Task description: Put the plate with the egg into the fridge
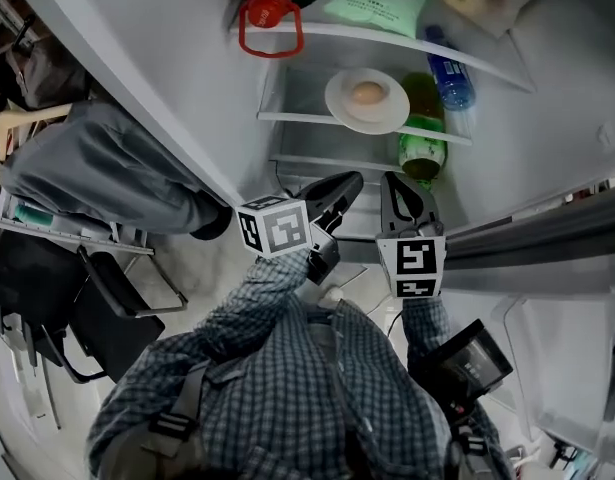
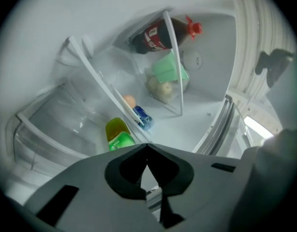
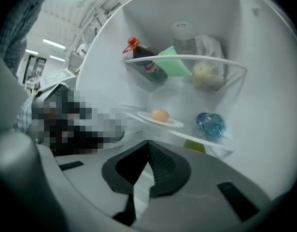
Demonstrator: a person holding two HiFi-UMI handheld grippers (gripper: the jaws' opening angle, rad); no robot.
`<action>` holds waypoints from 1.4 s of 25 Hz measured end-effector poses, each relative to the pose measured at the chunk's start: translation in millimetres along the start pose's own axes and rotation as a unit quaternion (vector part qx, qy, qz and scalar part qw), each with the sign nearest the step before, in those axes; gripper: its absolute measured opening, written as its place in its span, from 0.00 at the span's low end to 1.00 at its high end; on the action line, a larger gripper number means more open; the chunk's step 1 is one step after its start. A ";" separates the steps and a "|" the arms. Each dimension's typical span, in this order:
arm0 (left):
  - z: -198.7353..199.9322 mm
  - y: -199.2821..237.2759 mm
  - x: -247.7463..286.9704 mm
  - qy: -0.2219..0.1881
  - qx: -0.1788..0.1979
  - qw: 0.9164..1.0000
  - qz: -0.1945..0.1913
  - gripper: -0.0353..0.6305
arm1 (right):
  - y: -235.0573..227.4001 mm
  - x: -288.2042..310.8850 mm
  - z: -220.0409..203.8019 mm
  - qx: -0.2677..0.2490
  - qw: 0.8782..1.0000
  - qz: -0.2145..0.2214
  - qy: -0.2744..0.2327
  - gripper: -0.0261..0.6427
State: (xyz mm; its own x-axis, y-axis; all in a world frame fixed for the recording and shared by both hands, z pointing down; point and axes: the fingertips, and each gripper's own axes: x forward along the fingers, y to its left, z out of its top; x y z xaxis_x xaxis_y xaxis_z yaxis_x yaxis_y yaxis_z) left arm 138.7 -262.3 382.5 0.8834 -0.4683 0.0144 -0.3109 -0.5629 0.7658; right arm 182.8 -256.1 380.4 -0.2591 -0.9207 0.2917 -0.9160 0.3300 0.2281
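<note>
Head view, plate: white round plate [image 1: 340,105] with the brown egg [image 1: 367,93] sits on the glass fridge shelf [image 1: 292,98], at its front edge.
Left gripper [image 2: 147,150]: clenched, holding nothing.
Right gripper [image 3: 148,146]: clenched, holding nothing.
Step, judged: placing looks done, so back out level, clear of the shelf edge.

White plate [image 1: 341,105], perhaps beige egg [image 1: 367,93]

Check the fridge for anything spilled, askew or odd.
Nothing stands out. The plate lies flat on the shelf, the egg at its centre, and nothing has spilled. Only note: the plate sits close to the shelf's front edge.
</note>
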 end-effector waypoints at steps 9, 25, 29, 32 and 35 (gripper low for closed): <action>0.1 -1.7 -5.1 0.004 0.205 0.976 0.080 0.06 | 14.7 -5.3 -12.7 0.149 0.988 0.025 -0.012 0.05; -17.6 -7.1 -8.3 0.037 0.268 0.959 0.085 0.06 | 15.8 -21.7 -20.1 0.195 0.980 0.000 -0.026 0.05; -17.7 -10.0 -13.3 0.035 0.270 0.959 0.083 0.06 | 18.9 -26.2 -17.2 0.185 0.982 -0.005 -0.031 0.05; -17.1 -11.8 -14.4 0.033 0.267 0.960 0.081 0.06 | 19.0 -28.1 -17.5 0.173 0.984 -0.009 -0.025 0.05; -13.9 -14.8 -14.8 0.026 0.265 0.961 0.079 0.06 | 19.1 -27.9 -18.6 0.162 0.987 -0.013 -0.017 0.05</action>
State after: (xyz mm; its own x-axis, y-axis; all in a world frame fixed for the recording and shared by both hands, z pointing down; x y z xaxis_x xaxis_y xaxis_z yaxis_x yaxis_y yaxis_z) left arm 135.1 -237.5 379.8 0.8224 -0.5498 0.1462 -0.5655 -0.7619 0.3158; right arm 178.2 -220.2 393.9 -0.2393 -0.9366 0.2561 -0.9709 0.2277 -0.0745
